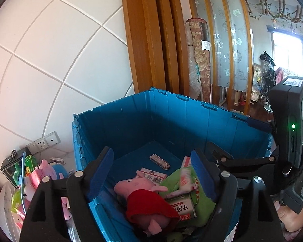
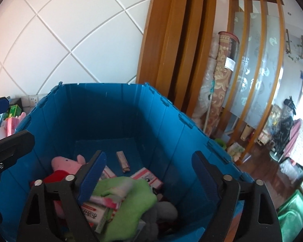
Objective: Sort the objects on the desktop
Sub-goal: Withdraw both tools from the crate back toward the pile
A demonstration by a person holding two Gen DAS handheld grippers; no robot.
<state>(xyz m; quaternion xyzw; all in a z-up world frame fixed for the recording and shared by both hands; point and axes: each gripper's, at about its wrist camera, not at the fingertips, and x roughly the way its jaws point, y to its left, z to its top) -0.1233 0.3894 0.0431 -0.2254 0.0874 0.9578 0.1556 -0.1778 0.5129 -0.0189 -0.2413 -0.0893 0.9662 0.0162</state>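
Several things already lie in the blue crate (image 1: 131,121): a pink pig plush in a red dress (image 1: 143,197), a green cloth (image 1: 192,183), a red-and-white medicine box (image 1: 181,207), a flat pink-and-white carton (image 1: 151,174) and a small wrapped stick (image 1: 159,161) alone on the bare floor further back; so I judge the sorting well under way, though not finished. My left gripper (image 1: 151,173) hangs over the near end of the crate with its jaws standing wide and nothing between the pads; the plush and the cloth sit below them, untouched as far as I can see. My right gripper (image 2: 149,173) is just beside it, over the same crate, jaws spread wide and likewise holding nothing; in its view the cloth (image 2: 127,193) drapes over the boxes and something grey (image 2: 163,211) lies underneath, which I cannot identify. What is left shows at the far left of the left wrist view: a heap of toys and packets (image 1: 34,177) outside the crate, against the tiled wall (image 1: 50,50) below a wall socket (image 1: 44,143); I make out a green box, pink plush shapes and a pink packet there, all unsorted. I'd say both hands are free to go back to that heap.
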